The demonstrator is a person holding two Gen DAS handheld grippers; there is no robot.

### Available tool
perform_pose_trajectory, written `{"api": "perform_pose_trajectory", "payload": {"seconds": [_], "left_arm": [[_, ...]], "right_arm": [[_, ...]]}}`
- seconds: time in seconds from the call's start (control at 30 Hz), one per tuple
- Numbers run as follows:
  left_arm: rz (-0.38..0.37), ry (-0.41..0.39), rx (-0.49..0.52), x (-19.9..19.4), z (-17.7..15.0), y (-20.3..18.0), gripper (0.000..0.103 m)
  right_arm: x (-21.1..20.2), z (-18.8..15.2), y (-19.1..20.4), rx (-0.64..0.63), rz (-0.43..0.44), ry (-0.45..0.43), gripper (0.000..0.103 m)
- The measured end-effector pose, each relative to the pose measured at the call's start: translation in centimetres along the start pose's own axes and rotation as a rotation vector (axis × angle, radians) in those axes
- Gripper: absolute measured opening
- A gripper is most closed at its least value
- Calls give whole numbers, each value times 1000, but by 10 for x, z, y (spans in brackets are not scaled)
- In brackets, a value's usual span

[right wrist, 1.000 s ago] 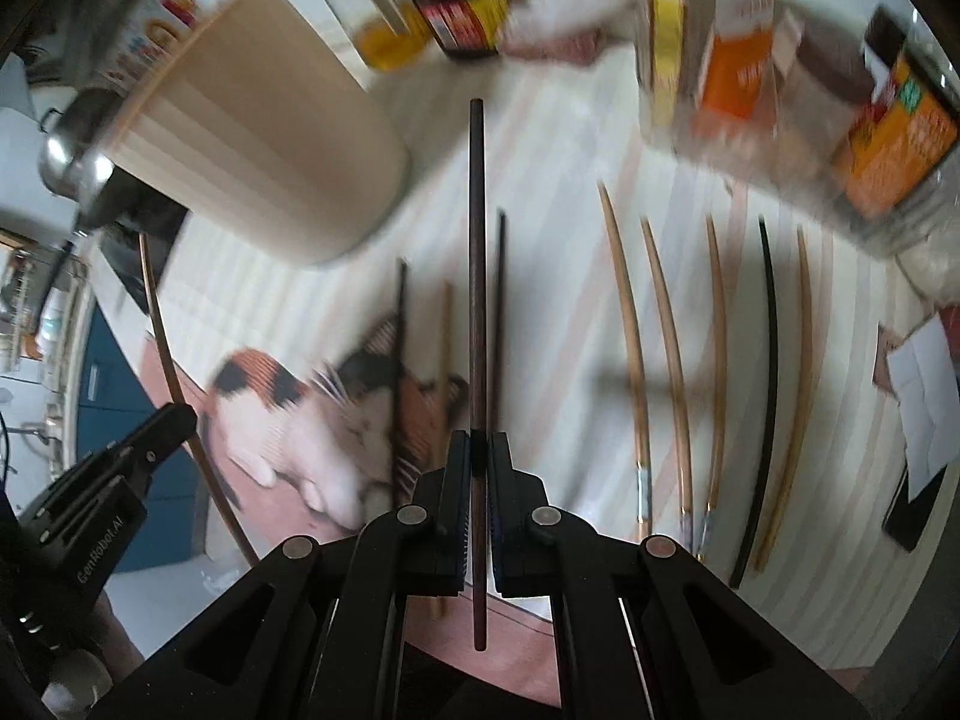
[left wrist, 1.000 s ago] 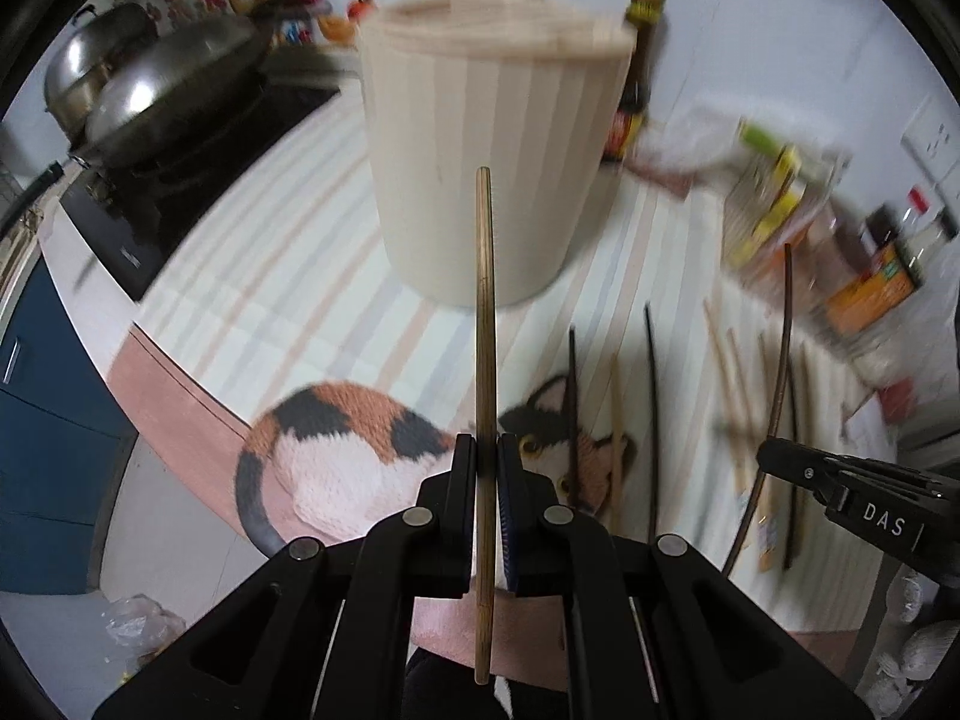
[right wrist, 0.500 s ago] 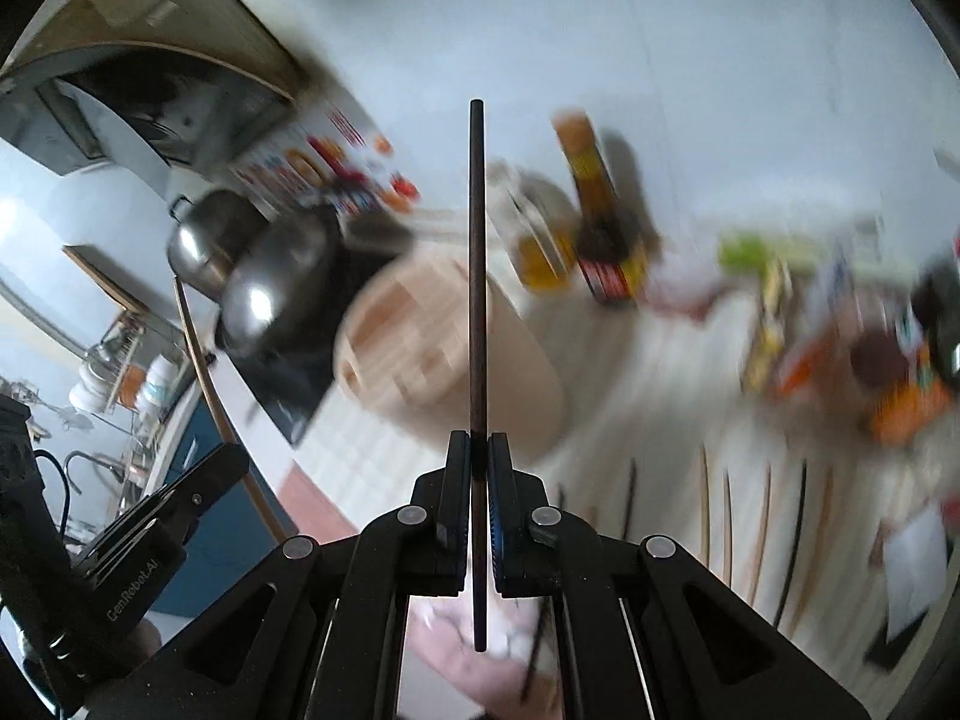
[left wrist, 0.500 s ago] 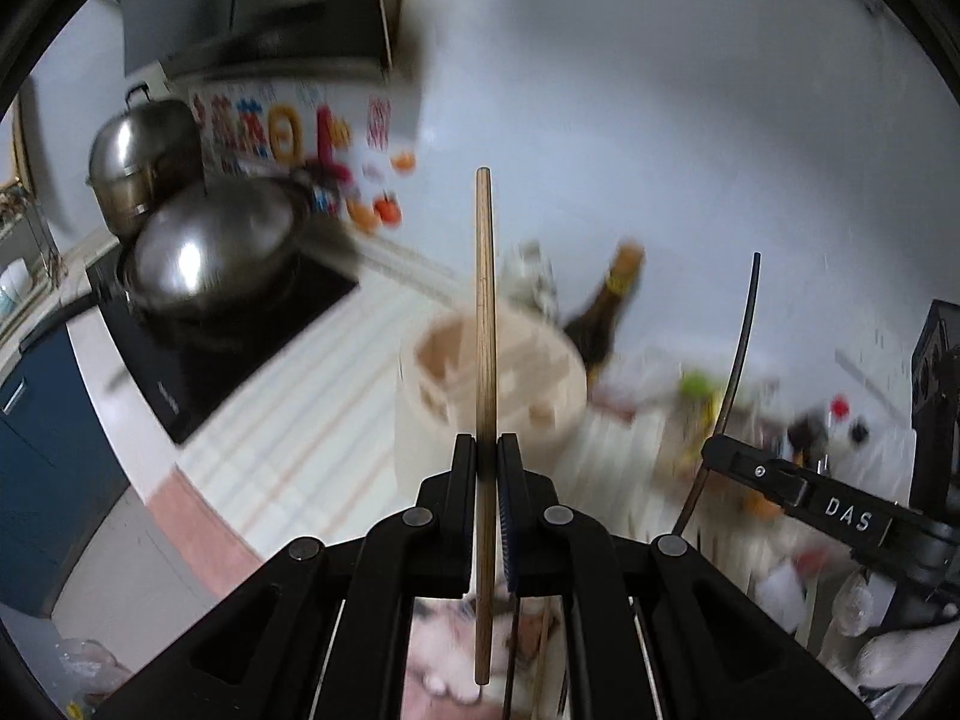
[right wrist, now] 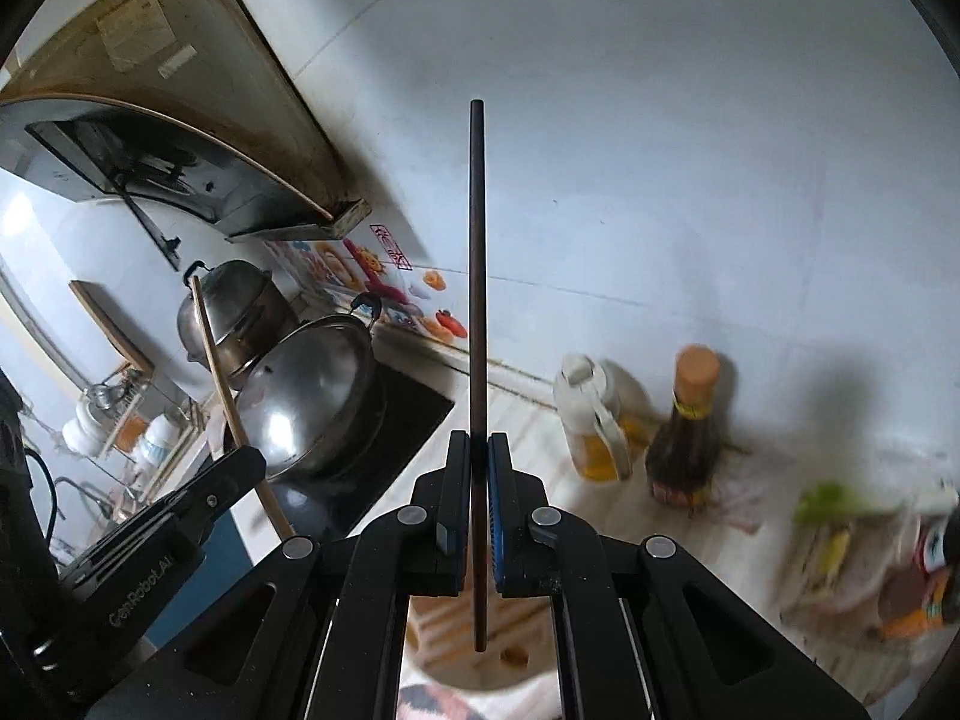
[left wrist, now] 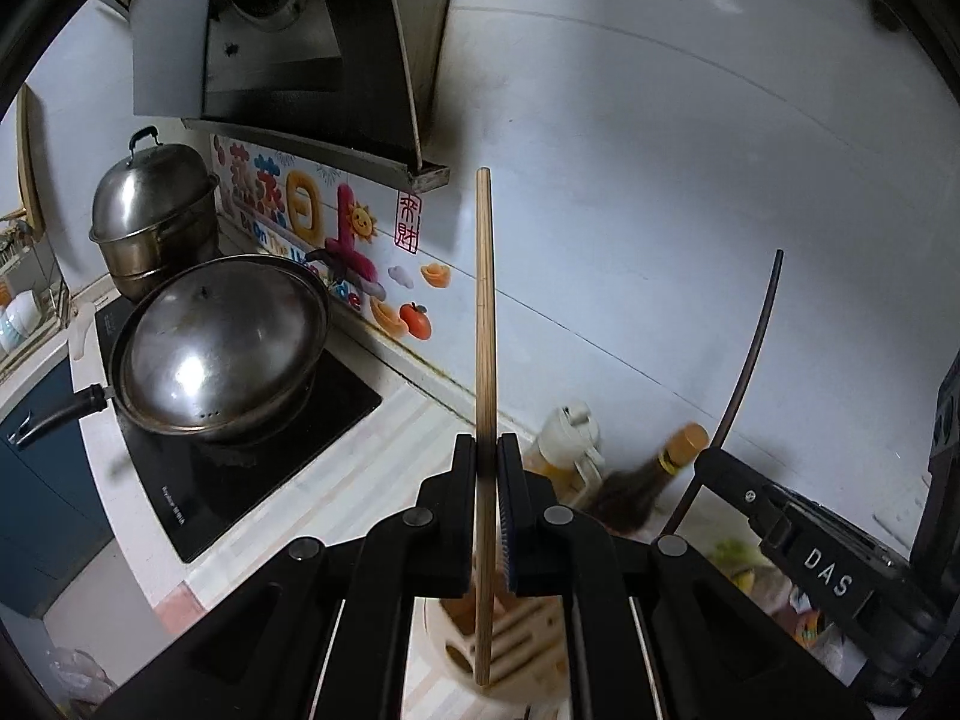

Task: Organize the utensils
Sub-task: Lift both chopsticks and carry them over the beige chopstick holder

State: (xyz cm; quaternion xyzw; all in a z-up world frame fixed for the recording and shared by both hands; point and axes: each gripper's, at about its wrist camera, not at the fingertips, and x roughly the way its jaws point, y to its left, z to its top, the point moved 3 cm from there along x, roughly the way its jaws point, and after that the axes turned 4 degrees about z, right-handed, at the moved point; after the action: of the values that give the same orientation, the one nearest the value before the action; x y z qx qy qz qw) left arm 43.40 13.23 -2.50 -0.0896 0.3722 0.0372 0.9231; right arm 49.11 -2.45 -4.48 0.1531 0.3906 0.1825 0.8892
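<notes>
We count two chopsticks, one per gripper, and one wooden holder (left wrist: 510, 642) below both. Our left gripper (left wrist: 487, 504) is pinched tight on the light bamboo chopstick (left wrist: 483, 324), whose long axis runs straight ahead along the fingers, its far end toward the wall and its near end over the holder's slots. Our right gripper (right wrist: 474, 504) is clamped likewise on the dark chopstick (right wrist: 477, 264), which points the same way, its near end above the holder (right wrist: 480, 654). Both grippers tilt downward, side by side; each sees the other at its edge. Beyond stand two bottles and two steel pots on the stove.
</notes>
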Motion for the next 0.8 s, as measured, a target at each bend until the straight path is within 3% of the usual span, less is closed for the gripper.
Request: {"api": "perform_pose_trajectory", "payload": {"seconds": [0.33,0.53,0.8], "left_arm": [[5,75,-53,70,1,2,4],[-16,136,-73,95,-18,3,4],[-27,153,-64,96,-29,3,4]], "right_arm": [[62,6,-13,-37,-8,33,6],[65,4,-9,-67,14,30,6],[61,-8,-6,-102,23,21,6]]}}
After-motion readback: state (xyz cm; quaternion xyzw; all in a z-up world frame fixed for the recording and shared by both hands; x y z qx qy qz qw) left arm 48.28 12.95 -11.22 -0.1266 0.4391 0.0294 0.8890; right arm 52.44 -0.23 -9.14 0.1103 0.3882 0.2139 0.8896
